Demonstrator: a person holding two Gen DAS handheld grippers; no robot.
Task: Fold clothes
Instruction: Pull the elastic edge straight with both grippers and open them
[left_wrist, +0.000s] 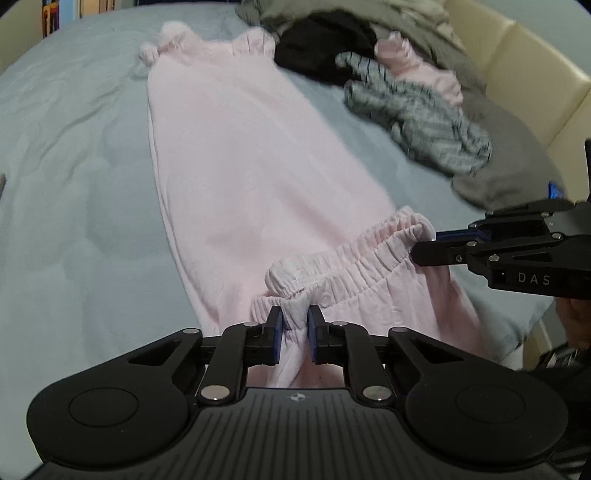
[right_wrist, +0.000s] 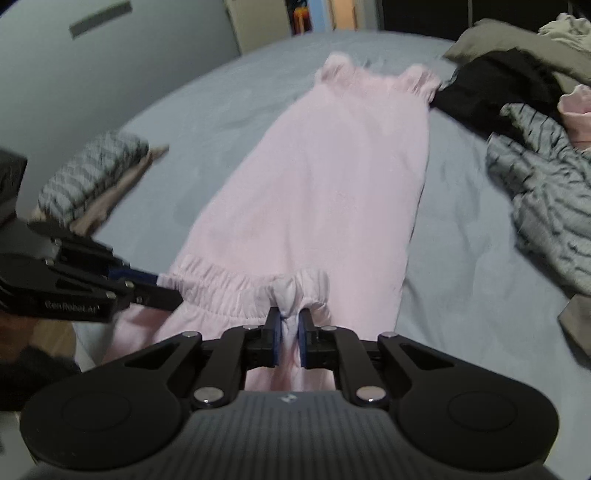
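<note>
Pale pink trousers (left_wrist: 240, 155) (right_wrist: 332, 177) lie stretched lengthwise on the grey-blue bed sheet (left_wrist: 74, 184) (right_wrist: 461, 258), legs folded together, cuffs at the far end. The elastic waistband (left_wrist: 351, 258) (right_wrist: 236, 284) is lifted at the near end. My left gripper (left_wrist: 295, 319) is shut on the waistband's left corner and shows as a black tool (right_wrist: 162, 290) in the right wrist view. My right gripper (right_wrist: 289, 321) is shut on the waistband's other corner and enters the left wrist view from the right (left_wrist: 424, 247).
A heap of unfolded clothes lies to the right: a grey striped garment (left_wrist: 417, 118) (right_wrist: 546, 199), a black one (left_wrist: 325, 44) (right_wrist: 495, 85), a pink piece (left_wrist: 413, 62) and olive fabric (left_wrist: 517, 173). A folded striped stack (right_wrist: 92, 173) sits at the left. A cream headboard (left_wrist: 535, 81) borders the bed.
</note>
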